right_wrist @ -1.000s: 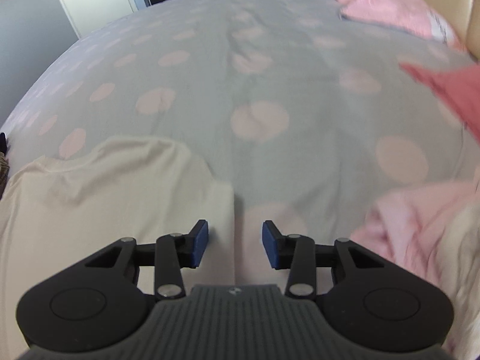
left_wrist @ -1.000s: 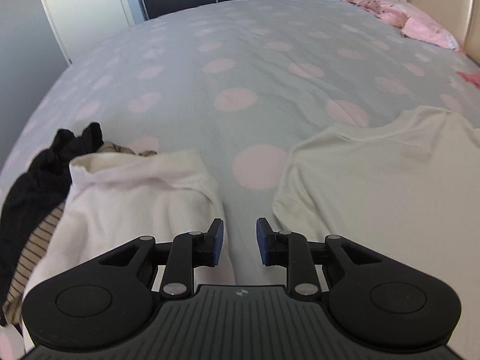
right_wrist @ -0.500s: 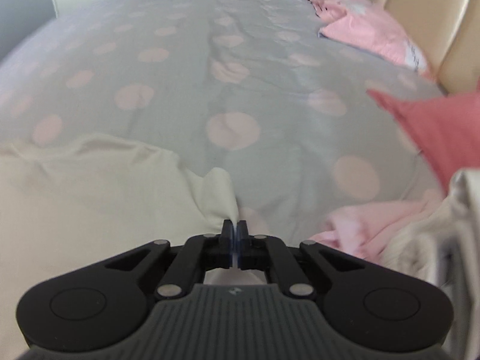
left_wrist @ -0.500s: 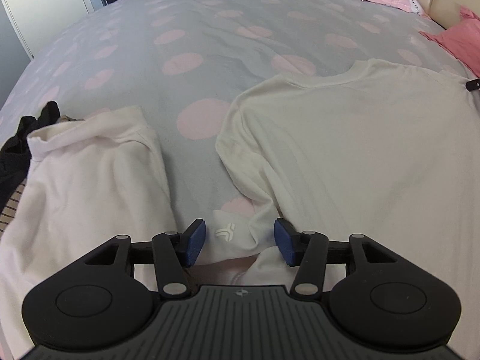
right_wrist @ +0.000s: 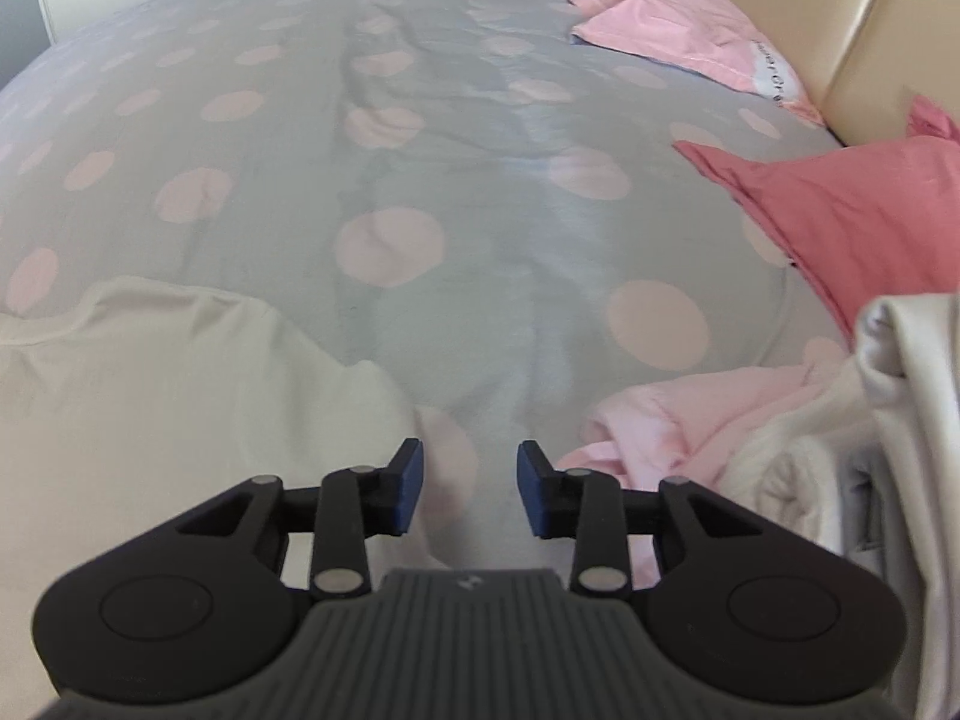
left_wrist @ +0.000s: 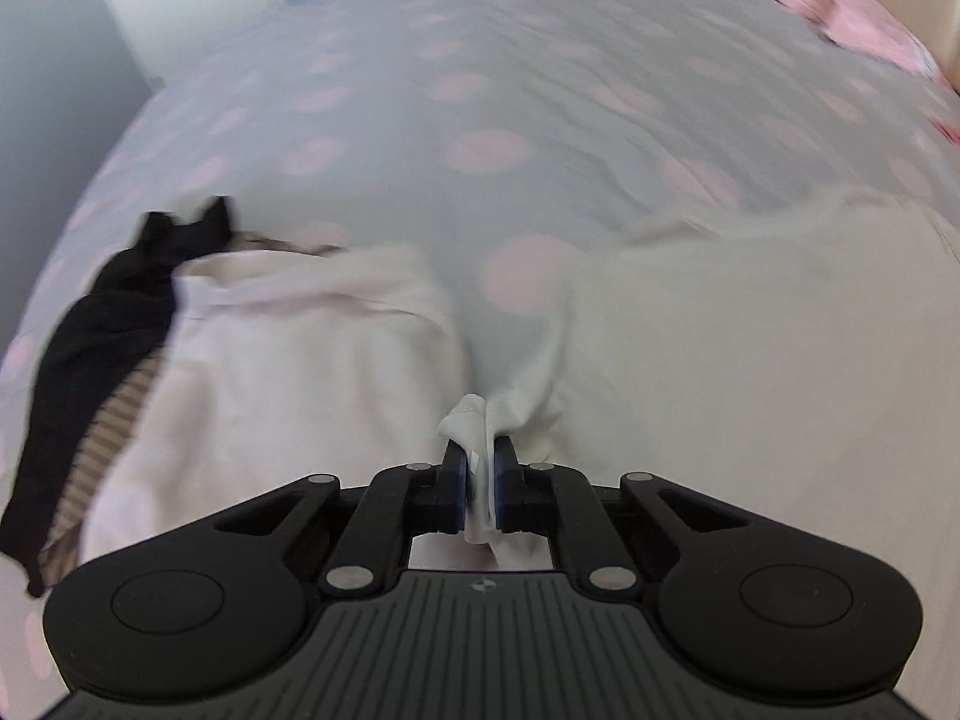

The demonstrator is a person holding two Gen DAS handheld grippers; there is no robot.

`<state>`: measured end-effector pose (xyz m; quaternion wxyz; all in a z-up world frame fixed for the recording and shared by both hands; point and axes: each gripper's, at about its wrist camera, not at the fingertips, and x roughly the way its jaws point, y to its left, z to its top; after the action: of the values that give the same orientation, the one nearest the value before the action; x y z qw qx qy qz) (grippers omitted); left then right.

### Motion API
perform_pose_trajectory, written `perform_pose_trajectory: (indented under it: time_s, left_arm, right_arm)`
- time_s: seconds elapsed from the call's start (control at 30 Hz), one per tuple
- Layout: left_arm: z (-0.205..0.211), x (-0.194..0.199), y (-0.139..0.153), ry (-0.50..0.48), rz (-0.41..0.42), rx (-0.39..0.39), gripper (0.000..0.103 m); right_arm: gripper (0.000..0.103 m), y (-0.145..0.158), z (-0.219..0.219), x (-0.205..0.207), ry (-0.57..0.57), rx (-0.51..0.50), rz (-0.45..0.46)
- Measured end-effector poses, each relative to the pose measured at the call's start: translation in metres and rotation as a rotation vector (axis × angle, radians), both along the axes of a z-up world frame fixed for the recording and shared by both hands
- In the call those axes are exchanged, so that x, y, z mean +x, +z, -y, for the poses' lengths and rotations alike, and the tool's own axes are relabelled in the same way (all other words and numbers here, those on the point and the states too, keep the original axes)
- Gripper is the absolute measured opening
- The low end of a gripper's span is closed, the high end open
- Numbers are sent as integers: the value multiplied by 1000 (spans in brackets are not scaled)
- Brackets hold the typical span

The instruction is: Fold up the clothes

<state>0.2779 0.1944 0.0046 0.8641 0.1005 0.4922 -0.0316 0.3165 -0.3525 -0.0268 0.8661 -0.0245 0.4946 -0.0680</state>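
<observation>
A cream T-shirt (left_wrist: pixel 750 348) is lying spread flat on the dotted bedcover, its neckline pointing away; its sleeve tip is bunching into a narrow white fold, rising off the bed; in the right wrist view the same shirt (right_wrist: pixel 150 384) is lying flat at the left, its other sleeve edge resting loose on the cover, touching nothing else.
</observation>
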Motion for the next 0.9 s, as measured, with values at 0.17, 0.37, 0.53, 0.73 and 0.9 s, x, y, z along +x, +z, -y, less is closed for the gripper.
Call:
perform_pose_trajectory:
  time_s: [0.17, 0.37, 0.53, 0.73, 0.9]
  left_arm:
    - [5, -4, -5, -19, 11, 60, 15]
    - [15, -8, 3, -50, 35, 81, 27]
    - [16, -11, 14, -30, 65, 89, 37]
    - [25, -12, 22, -47, 69, 105, 37]
    - [32, -13, 24, -81, 73, 113, 37]
  right_arm:
    - [38, 0, 20, -7, -23, 8, -6]
    - [38, 3, 41, -19, -45, 94, -34]
    - [48, -2, 58, -32, -108, 290, -46]
    - [55, -24, 46, -38, -142, 409, -110]
    - [3, -10, 14, -38, -69, 339, -62]
